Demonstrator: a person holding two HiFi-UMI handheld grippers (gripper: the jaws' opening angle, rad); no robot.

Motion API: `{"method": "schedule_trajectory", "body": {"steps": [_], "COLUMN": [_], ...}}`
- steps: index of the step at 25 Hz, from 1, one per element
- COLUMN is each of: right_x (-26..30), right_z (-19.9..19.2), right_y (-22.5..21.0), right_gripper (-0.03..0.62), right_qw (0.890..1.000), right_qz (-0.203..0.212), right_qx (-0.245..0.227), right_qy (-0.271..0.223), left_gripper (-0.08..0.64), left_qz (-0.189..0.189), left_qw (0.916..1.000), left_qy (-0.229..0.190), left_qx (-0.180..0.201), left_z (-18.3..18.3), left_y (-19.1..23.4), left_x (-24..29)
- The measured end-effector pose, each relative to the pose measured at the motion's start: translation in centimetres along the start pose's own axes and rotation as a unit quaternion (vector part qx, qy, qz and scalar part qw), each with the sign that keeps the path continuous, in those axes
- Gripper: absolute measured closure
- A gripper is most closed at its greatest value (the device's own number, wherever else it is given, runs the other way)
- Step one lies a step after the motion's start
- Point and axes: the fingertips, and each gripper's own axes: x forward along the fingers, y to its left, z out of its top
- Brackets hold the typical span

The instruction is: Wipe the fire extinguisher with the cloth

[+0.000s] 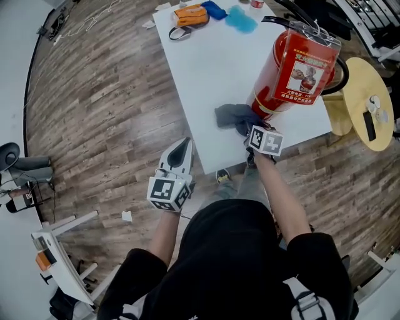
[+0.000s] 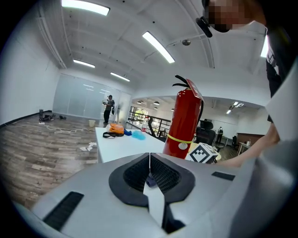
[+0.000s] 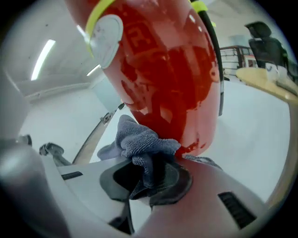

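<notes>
A red fire extinguisher [image 1: 292, 72] stands upright on the white table [image 1: 206, 69] near its front right corner, with a yellow band and a picture label. A grey cloth [image 1: 234, 117] lies bunched at its base. My right gripper [image 1: 257, 134] is shut on the grey cloth [image 3: 142, 144], right against the extinguisher's lower body [image 3: 163, 69]. My left gripper [image 1: 178, 156] hangs shut and empty off the table's front edge, over the floor. In the left gripper view the extinguisher [image 2: 184, 123] rises ahead to the right.
At the table's far end lie an orange object [image 1: 190, 15], a blue item [image 1: 214, 9] and a light blue cloth [image 1: 240, 20]. A round yellow stool [image 1: 365, 103] stands right of the table. Wood floor lies to the left, with white equipment [image 1: 59, 250] at the lower left.
</notes>
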Motion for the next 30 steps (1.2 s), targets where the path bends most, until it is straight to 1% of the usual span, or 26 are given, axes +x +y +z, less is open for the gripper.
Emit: {"method": "schedule_trajectory", "body": {"steps": [1,3,5,6,7,8,9,10,11,12,13,15,16,17,18,21,23,25,28,30], "right_x": [-0.7,-1.9,-3.0,-3.6,-4.1,-4.5,-4.9,-5.4,-6.1,-6.7,-7.2,-8.1,-8.9,-10.0,-11.3,-15.7,-18.8,-22.0,-27.8,-30.5], "right_z": [-0.5,-1.2,-1.2,-0.9,-0.3,0.5,1.7,3.5,5.5,7.4,8.8,10.3,10.8,11.3,12.0,14.7,17.4,19.9,23.9,26.1], "right_y": [-0.7,-2.3,-4.6,-6.2,-8.0,-9.8,-11.1,-11.8,-11.9,-11.5,-10.9,-9.6,-8.9,-8.2,-7.6,-5.3,-2.7,-0.3,2.2,2.5], "right_gripper": [0.534,0.532,0.532,0.532,0.532,0.532,0.532,0.532,0.532,0.534,0.534,0.532,0.532,0.532,0.532,0.532,0.532,0.532,0.532,0.532], "right_qw": [0.999,0.993,0.985,0.981,0.980,0.980,0.982,0.983,0.982,0.979,0.973,0.954,0.943,0.935,0.930,0.916,0.900,0.880,0.839,0.815], "right_qz": [0.000,-0.006,-0.031,-0.051,-0.069,-0.080,-0.082,-0.072,-0.052,-0.027,-0.005,0.022,0.032,0.045,0.060,0.113,0.151,0.175,0.225,0.245], "right_qx": [-0.039,-0.112,-0.165,-0.181,-0.185,-0.180,-0.171,-0.166,-0.168,-0.182,-0.208,-0.279,-0.307,-0.323,-0.327,-0.316,-0.314,-0.330,-0.342,-0.350], "right_qy": [0.011,0.032,0.042,0.040,0.034,0.022,0.001,-0.030,-0.063,-0.090,-0.103,-0.111,-0.120,-0.138,-0.159,-0.219,-0.263,-0.295,-0.358,-0.391], "left_gripper": [0.535,0.535,0.535,0.535,0.535,0.535,0.535,0.535,0.535,0.535,0.535,0.535,0.535,0.535,0.535,0.535,0.535,0.535,0.535,0.535], "left_qz": [-0.009,-0.030,-0.051,-0.061,-0.069,-0.076,-0.080,-0.083,-0.085,-0.085,-0.084,-0.081,-0.078,-0.075,-0.072,-0.060,-0.052,-0.046,-0.036,-0.025], "left_qw": [1.0000,0.9995,0.9987,0.9982,0.9976,0.9971,0.9967,0.9965,0.9963,0.9962,0.9963,0.9965,0.9967,0.9969,0.9972,0.9981,0.9985,0.9989,0.9992,0.9995], "left_qy": [0.000,0.000,0.001,0.001,0.003,0.004,0.006,0.008,0.011,0.013,0.015,0.017,0.016,0.015,0.014,0.007,0.002,0.004,0.003,-0.001], "left_qx": [0.000,0.002,0.003,0.003,0.004,0.004,0.005,0.006,0.009,0.010,0.011,0.012,0.014,0.015,0.015,0.013,0.014,0.014,0.018,0.022], "left_z": [-0.1,-0.1,-0.1,-0.1,-0.1,-0.1,-0.2,-0.2,-0.2,-0.3,-0.3,-0.2,-0.1,0.2,0.6,1.5,2.1,2.4,3.0,3.2], "left_y": [-0.5,-1.9,-3.4,-4.1,-4.8,-5.4,-5.9,-6.3,-6.7,-7.1,-7.4,-8.1,-8.6,-9.0,-9.6,-11.2,-12.2,-13.2,-14.3,-14.8], "left_x": [0.6,2.0,3.2,3.7,4.2,4.6,4.9,5.1,5.4,5.7,6.0,6.6,6.9,7.2,7.4,8.7,9.9,10.6,11.8,12.9]}}
